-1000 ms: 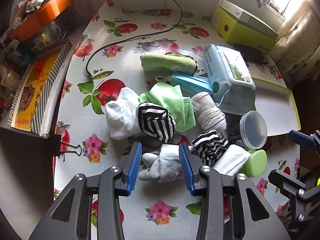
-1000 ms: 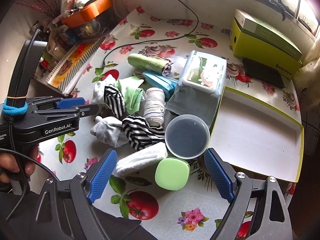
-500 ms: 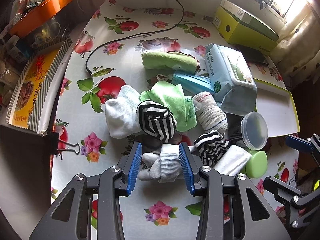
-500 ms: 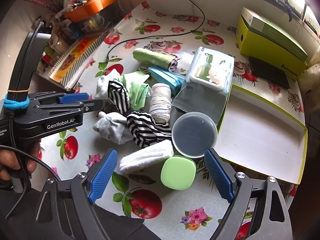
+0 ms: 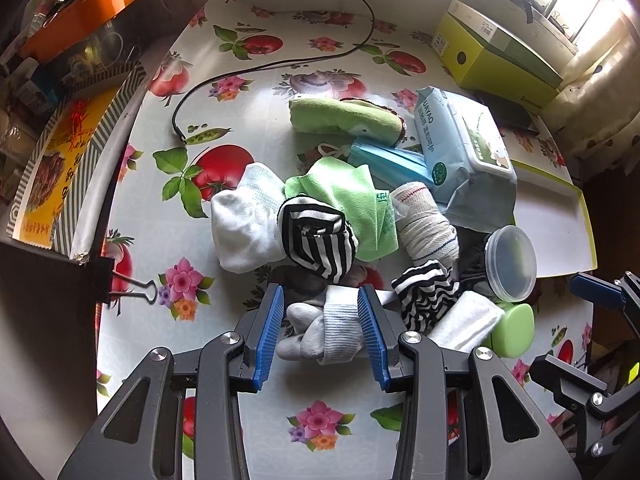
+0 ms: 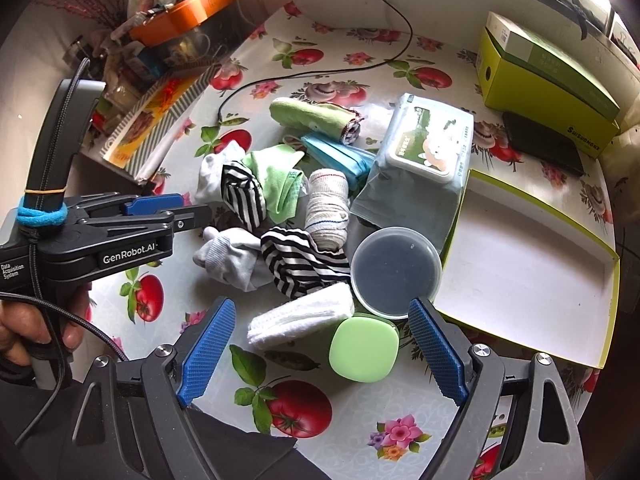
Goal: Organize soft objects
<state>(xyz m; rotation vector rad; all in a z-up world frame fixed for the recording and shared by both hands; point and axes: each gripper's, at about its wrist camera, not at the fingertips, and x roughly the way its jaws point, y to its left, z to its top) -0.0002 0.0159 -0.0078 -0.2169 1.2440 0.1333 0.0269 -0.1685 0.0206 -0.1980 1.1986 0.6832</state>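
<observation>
A grey sock (image 5: 328,328) is bracketed by the left gripper (image 5: 322,330) near the front edge of the table (image 5: 168,220); the blue pads sit against the bundle's two sides, the jaws drawn in to about its width, though a firm pinch cannot be confirmed. The sock lies at the near fringe of a heap of soft things, so it is judged the easiest piece to lift without dragging others. Just beyond it a striped sock (image 5: 316,240) rests on a white sock (image 5: 244,228) and a green cloth (image 5: 352,204), with a bandage roll (image 5: 428,228) to the right. A second striped sock (image 6: 300,264) and a folded white cloth (image 6: 300,316) lie near the front right. The right gripper (image 6: 320,344) is held wide open and empty above the white cloth and a green case (image 6: 363,349), apparently kept ready for the next pick. A clear lid (image 6: 396,272) and a wipes pack (image 6: 424,152) crowd the heap, and an open tray (image 6: 520,276) at the right edge is probably the destination.
</observation>
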